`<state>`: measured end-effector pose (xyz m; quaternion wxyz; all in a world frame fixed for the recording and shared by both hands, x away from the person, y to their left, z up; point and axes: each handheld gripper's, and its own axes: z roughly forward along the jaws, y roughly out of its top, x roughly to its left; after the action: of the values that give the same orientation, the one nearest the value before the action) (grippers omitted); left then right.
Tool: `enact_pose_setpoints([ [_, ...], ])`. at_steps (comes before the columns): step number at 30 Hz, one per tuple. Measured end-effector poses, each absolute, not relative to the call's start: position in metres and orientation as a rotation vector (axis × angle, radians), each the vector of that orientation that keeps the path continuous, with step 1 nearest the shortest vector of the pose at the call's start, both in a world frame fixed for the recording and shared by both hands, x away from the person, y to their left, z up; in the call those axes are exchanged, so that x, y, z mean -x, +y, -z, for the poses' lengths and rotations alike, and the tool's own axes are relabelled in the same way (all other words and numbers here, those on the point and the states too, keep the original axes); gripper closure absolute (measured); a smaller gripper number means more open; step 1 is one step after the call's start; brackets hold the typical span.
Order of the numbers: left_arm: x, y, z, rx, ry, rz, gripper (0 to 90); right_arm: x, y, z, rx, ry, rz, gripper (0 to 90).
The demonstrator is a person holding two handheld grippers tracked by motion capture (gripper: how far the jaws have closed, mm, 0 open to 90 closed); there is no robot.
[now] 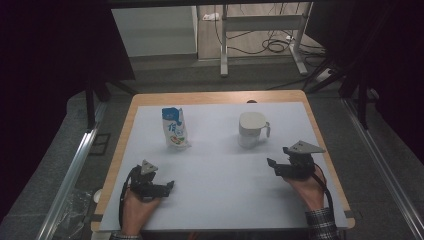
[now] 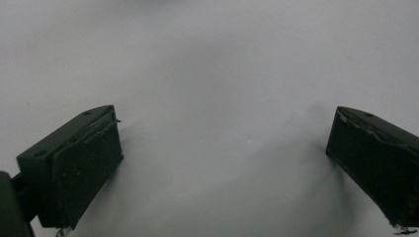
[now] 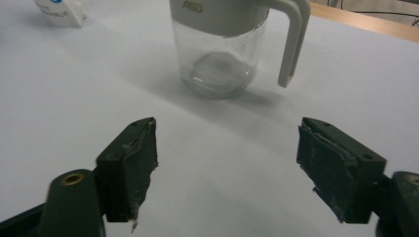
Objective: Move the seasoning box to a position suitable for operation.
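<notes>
While both hands rest near the front edge of the bench (image 1: 320, 210), neither claw holds anything. The left claw (image 1: 167, 187) sits low over the white sheet with its jaws set wide apart and bare surface between them. The right claw (image 3: 225, 168) also has its jaws apart and nothing between them, and it points at the jug (image 3: 232, 44), which stands upright just beyond it on the right half of the bench, not touched.

The jug has a clear lower wall, an off-white upper band and lid, and a handle (image 3: 291, 39) on the side turned toward the bench's right edge. It looks empty, so it should lift lightly, but the clear wall is likely smooth, slippery and possibly breakable. The handle's vertical bar seems the surest place to pinch; the round body looks too broad for these jaws.

Farther off on the left half stands a small milk carton (image 1: 175, 128), upright and well apart from the jug. It looks light and soft-walled, so a hard squeeze would probably dent it; its flat sides suit a gentle grip.
</notes>
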<state>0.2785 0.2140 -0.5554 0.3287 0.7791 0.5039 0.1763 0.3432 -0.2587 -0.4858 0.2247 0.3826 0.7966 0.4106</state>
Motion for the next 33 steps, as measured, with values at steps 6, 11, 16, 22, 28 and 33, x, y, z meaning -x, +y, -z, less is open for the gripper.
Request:
enact_pose_setpoints([
  [6,-0.278,0.214,0.555,-2.038,1.319,-0.462,0.3,-0.353,-0.256,0.481,-1.068,2.168,-1.135,23.0],
  [11,-0.279,0.214,0.555,-2.038,1.319,-0.461,0.3,-0.362,-0.255,0.478,-1.106,2.157,-1.14,23.4],
  [16,-0.278,0.214,0.555,-2.039,1.319,-0.461,0.3,-0.369,-0.25,0.476,-1.107,2.15,-1.128,28.2],
  [22,-0.278,0.214,0.555,-2.039,1.319,-0.462,0.3,-0.378,-0.247,0.476,-1.118,2.131,-1.127,30.9],
  [28,-0.278,0.214,0.555,-2.039,1.319,-0.462,0.3,-0.387,-0.249,0.479,-1.165,2.133,-1.157,32.4],
  [33,-0.278,0.214,0.555,-2.039,1.319,-0.462,0.3,-0.394,-0.255,0.478,-1.204,2.105,-1.206,38.5],
])
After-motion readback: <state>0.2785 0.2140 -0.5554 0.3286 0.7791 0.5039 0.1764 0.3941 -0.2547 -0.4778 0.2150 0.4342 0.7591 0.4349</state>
